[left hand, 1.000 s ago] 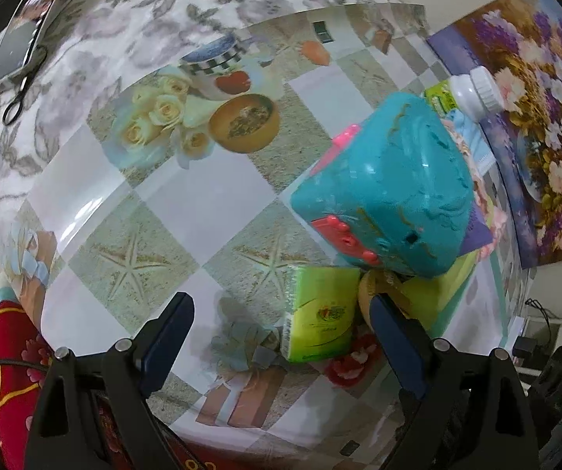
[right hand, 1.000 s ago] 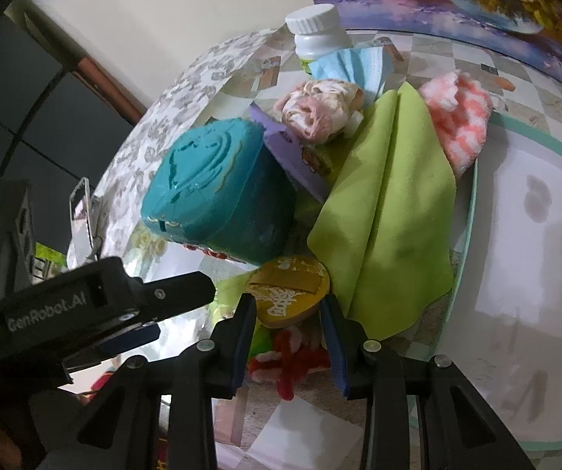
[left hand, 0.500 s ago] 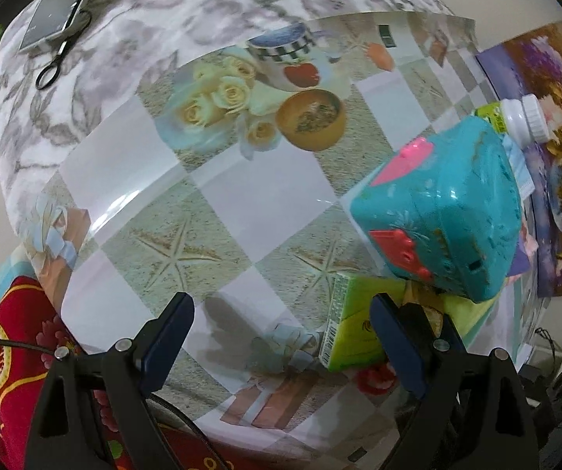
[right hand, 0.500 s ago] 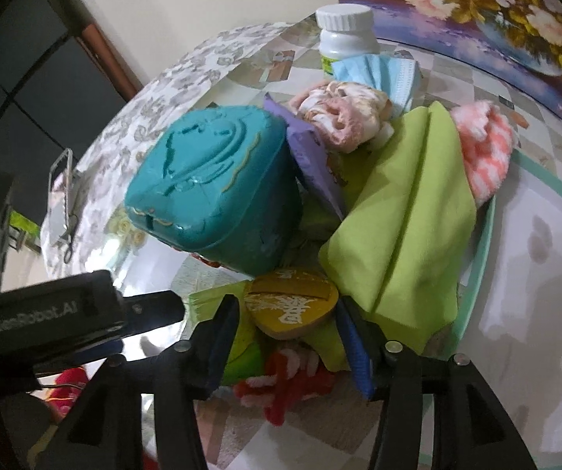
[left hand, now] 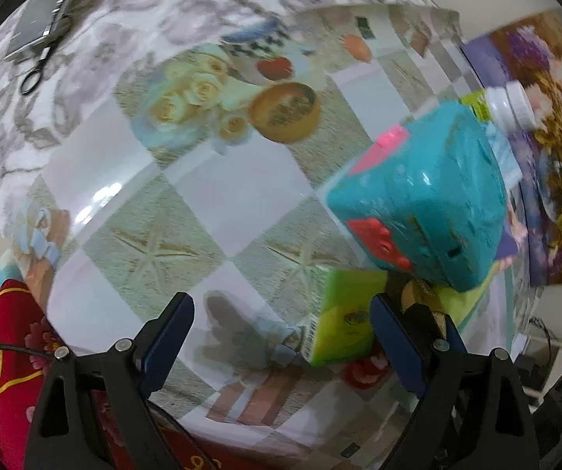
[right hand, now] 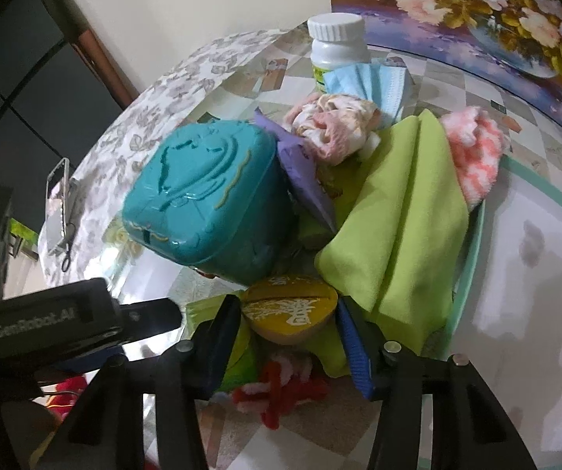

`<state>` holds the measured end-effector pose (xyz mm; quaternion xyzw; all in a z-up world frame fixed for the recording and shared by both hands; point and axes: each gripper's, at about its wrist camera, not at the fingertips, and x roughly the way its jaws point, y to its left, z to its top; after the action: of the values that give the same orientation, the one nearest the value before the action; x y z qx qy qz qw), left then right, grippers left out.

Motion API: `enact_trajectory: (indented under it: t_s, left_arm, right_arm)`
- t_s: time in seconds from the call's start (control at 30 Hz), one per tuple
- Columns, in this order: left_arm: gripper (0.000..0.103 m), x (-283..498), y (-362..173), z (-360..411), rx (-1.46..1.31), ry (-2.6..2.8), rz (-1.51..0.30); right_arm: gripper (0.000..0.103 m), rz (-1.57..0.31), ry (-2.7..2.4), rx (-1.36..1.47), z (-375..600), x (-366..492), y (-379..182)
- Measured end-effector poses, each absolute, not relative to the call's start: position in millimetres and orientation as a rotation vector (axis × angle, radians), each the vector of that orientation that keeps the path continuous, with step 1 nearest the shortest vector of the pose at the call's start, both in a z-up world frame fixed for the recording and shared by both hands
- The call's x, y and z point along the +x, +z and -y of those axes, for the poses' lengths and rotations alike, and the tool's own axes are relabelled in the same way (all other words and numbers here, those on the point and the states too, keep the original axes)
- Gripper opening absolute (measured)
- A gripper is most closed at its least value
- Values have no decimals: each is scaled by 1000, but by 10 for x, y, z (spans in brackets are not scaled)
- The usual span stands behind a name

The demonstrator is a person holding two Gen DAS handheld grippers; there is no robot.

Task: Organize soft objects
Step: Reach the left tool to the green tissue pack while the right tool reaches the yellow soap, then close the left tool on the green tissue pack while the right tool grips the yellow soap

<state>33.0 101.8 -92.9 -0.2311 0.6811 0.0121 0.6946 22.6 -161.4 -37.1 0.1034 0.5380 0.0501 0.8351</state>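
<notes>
Widened then eased back, right gripper (right hand: 287, 338) jaws now straddle yellow pouch (right hand: 290, 309) w/o clear squeeze, beside teal box (right hand: 206, 199); left gripper (left hand: 281, 337) spread, empty. I judge pickup pending.

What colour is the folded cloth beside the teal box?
Lime green folded cloth, clearest in the right wrist view.

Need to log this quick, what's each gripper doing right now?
Left gripper: open, holding nothing.
Right gripper: jaws either side of the yellow pouch; grip cannot be told.
</notes>
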Motion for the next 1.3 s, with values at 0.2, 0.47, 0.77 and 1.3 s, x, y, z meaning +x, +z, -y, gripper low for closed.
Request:
enact_trajectory:
  t_s: [0.2,0.47,0.77,1.3]
  left_arm:
    - [92,366,-966,-849,-501,-30,-1532]
    - [74,435,-989,-501,-365,-66,-1536]
    - [68,489,-944,-95,-259,-87,-1522]
    - [50,532,-724,419,-149,-130,-1480]
  right_arm:
    - [53,-1140,82,264,1754,52,-223]
    - [53,-1091,6,248,1953,-119,50]
    - [53,-1068,-50,285,2145,-159,142]
    - [53,-1081,-66,302,2199,-151,96]
